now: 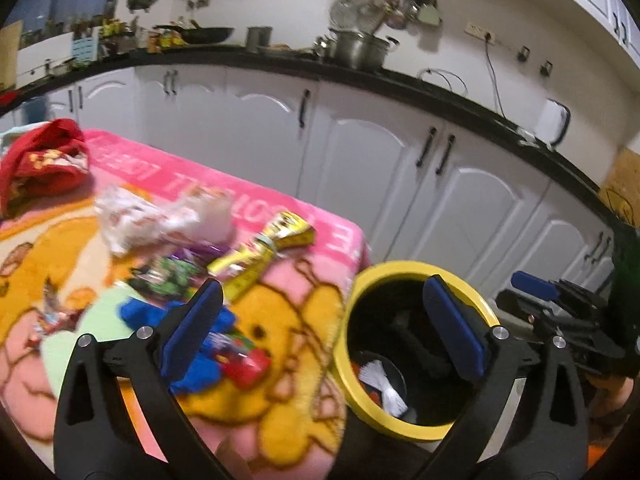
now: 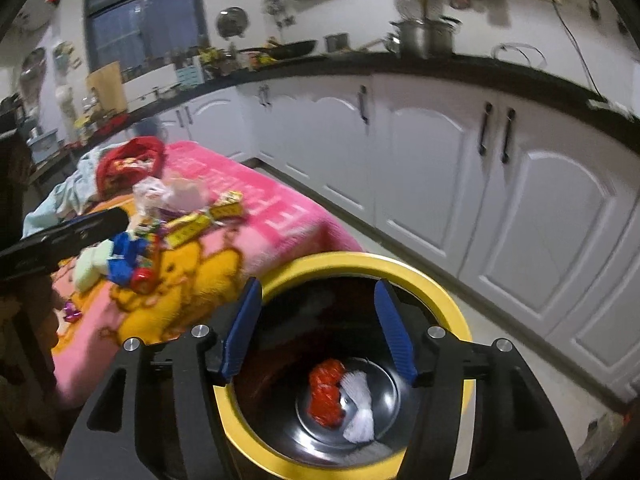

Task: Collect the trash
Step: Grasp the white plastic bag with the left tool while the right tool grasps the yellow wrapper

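Above the yellow-rimmed trash bin (image 2: pixel 448 300) the right gripper (image 2: pixel 320 328) hung with its blue-padded jaws parted and nothing between them, looking straight down into the dark interior. At the bottom of the bin lay a crumpled red wrapper (image 2: pixel 326 392) and, touching it on the right, a white piece of crumpled paper or plastic (image 2: pixel 358 412). The left gripper (image 1: pixel 320 332) stood with its jaws spread very wide and empty, one finger over the table's edge and the other over the bin's (image 1: pixel 400 270) mouth; the white scrap (image 1: pixel 380 384) showed in that view too. Left of the bin, a table was covered by a pink blanket (image 1: pixel 288 432) with a yellow cartoon bear; white lettering ran along its far border but was upside down and too blurred to read. On the blanket more trash remained: a yellow twisted wrapper (image 1: pixel 264 252) with dark print I could not make out, a clear crumpled plastic bag (image 1: pixel 160 216) behind it, a green and purple wrapper (image 1: pixel 172 276), a blue crumpled piece (image 1: pixel 138 314) near the left finger, and a small red packet (image 1: pixel 248 368) beside that. At the far left corner sat a red cloth bag (image 1: pixel 40 160) with a yellow pattern.
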{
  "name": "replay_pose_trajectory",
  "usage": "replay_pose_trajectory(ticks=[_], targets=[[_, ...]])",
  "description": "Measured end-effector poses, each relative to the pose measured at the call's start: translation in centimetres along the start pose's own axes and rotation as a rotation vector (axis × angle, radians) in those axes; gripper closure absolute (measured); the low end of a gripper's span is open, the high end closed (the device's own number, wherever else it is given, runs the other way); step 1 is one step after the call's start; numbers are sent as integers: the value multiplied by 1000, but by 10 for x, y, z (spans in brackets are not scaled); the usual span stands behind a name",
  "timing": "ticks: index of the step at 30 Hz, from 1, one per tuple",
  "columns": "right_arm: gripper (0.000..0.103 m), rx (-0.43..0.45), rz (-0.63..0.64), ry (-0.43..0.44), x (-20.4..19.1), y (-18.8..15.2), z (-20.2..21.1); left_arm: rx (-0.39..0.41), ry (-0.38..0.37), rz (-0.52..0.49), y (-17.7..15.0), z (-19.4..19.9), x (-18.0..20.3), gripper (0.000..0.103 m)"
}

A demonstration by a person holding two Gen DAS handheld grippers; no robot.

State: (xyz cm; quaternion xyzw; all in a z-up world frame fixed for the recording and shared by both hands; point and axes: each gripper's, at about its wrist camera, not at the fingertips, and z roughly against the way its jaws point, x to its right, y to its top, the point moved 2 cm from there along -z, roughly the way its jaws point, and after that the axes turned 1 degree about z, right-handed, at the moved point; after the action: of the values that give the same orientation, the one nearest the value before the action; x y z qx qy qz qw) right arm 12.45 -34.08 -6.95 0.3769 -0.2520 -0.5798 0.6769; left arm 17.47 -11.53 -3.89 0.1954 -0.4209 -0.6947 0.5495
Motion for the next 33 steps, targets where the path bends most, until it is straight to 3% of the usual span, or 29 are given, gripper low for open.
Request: replay_pose_trajectory(ticks=[18, 27, 33], targets=[[43, 13, 156, 100, -84, 48, -32, 103, 120, 80, 36, 37, -79, 11], [39, -10, 156, 100, -116, 66, -59, 107, 167, 90, 56, 41, -112, 11], [37, -62, 70, 68, -123, 76, -92, 73, 186, 114, 72, 30, -144, 11]])
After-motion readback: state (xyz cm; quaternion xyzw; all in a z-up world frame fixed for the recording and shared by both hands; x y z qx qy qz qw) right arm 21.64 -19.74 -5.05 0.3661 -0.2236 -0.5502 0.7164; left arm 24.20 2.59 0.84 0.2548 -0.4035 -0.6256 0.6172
